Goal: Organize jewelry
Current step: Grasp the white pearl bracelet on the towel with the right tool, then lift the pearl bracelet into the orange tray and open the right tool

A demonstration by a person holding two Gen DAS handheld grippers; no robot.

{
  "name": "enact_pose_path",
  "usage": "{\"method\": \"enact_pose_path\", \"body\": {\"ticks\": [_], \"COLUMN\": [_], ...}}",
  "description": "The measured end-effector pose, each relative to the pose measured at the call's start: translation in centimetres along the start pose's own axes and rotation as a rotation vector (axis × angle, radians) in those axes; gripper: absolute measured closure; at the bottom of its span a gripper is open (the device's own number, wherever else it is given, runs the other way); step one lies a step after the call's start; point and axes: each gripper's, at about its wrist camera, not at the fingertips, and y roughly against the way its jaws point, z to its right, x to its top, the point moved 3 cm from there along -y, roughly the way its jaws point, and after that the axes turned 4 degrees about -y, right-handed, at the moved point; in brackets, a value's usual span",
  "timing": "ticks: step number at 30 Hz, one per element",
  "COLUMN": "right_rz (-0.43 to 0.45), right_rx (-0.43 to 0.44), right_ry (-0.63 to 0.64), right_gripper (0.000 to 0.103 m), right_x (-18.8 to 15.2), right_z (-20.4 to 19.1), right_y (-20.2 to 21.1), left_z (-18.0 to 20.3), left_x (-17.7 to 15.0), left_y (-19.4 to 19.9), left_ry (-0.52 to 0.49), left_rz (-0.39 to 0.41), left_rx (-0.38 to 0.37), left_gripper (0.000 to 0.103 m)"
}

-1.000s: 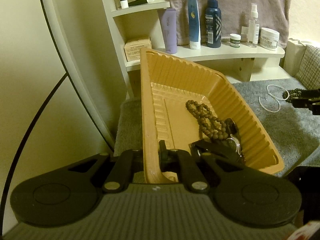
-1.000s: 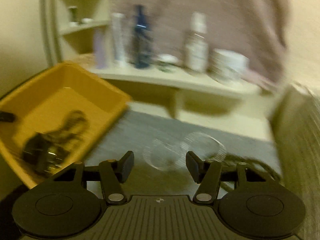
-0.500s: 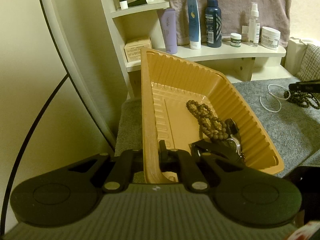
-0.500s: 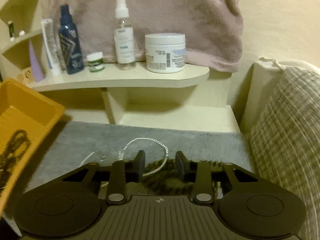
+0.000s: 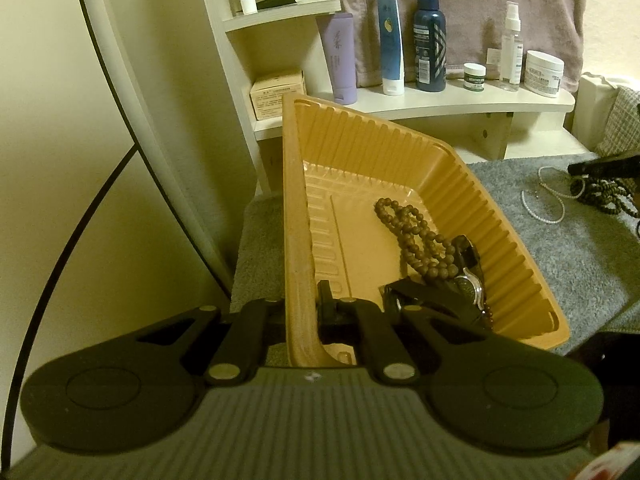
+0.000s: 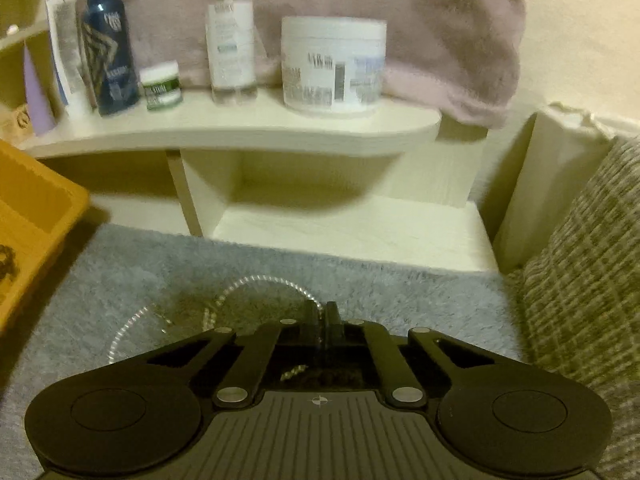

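The left gripper [image 5: 303, 308] clamps the orange tray [image 5: 298, 240] wall — the right gripper's [image 6: 323, 322] fingers have just closed together over the white bead strand [image 6: 272, 280], hold unclear.

Ribbed tan plastic tray [image 5: 400, 152], slight sheen. Matt brown bead strand [image 5: 412, 236]. Fuzzy grey cloth mat [image 6: 360, 276]. Pale smooth wood shelf [image 6: 240, 130]. Matt black plastic gripper fingers [image 6: 334, 320].

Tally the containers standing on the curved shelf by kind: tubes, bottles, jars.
Tubes: 2, purple tube, blue tube
Bottles: 2, dark bottle, clear bottle
Jars: 2, small jar, big jar
Total: 6
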Motion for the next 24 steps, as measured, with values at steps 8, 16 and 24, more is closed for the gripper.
{"method": "enact_pose_path", "body": {"ticks": [8,16,24], "right_rz": [0.18,0.309,0.363], "right_rx": [0.074,0.146,0.265], "right_ry": [0.093,0.183,0.241], "right_gripper": [0.101,0.101,0.101], "right_x": [3.8,7.8,10.3], "right_z": [-2.9,-6.1,-10.2], "right_y": [8.9,15.9,20.2], "left_z": [0.1,0.2,0.1], "left_x": [0.0,-0.1,-0.1], "left_y": [0.0,0.1,0.2], "left_ry": [-0.005,-0.006,-0.006], "left_rz": [0.003,0.01,0.016], "left_rx": [-0.001,-0.001,-0.004], "left_gripper": [0.098,0.098,0.098]}}
